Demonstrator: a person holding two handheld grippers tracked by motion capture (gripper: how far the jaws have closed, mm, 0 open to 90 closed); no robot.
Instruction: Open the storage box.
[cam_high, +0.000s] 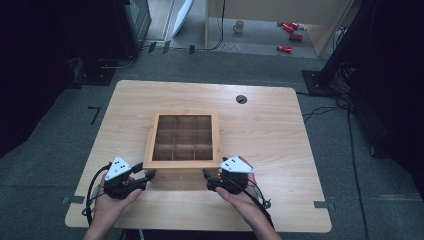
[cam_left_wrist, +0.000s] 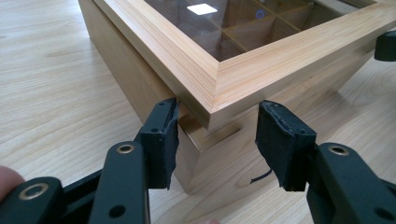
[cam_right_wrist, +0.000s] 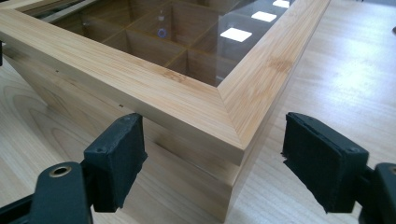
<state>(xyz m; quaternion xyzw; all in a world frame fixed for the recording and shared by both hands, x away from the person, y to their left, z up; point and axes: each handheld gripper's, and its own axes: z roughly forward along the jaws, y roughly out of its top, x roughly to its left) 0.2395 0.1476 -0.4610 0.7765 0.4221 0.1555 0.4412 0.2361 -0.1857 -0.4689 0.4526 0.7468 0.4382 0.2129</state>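
Note:
A square wooden box (cam_high: 182, 164) with a glass-paned lid and nine compartments inside stands in the middle of the table. My left gripper (cam_high: 146, 175) is open at the box's near left corner. In the left gripper view that corner (cam_left_wrist: 219, 88) lies between the open jaws of the left gripper (cam_left_wrist: 217, 140), and one pad (cam_left_wrist: 163, 140) is close against the side wall. My right gripper (cam_high: 206, 176) is open at the near right corner. The box corner (cam_right_wrist: 233, 140) sits between the spread jaws of the right gripper (cam_right_wrist: 215, 158), with neither pad touching the wood.
The light wooden table (cam_high: 280, 150) has a round cable hole (cam_high: 241, 99) behind the box. Its front edge runs just behind my hands. On the grey floor beyond lie a mug (cam_high: 239, 26), red objects (cam_high: 290, 37) and cables.

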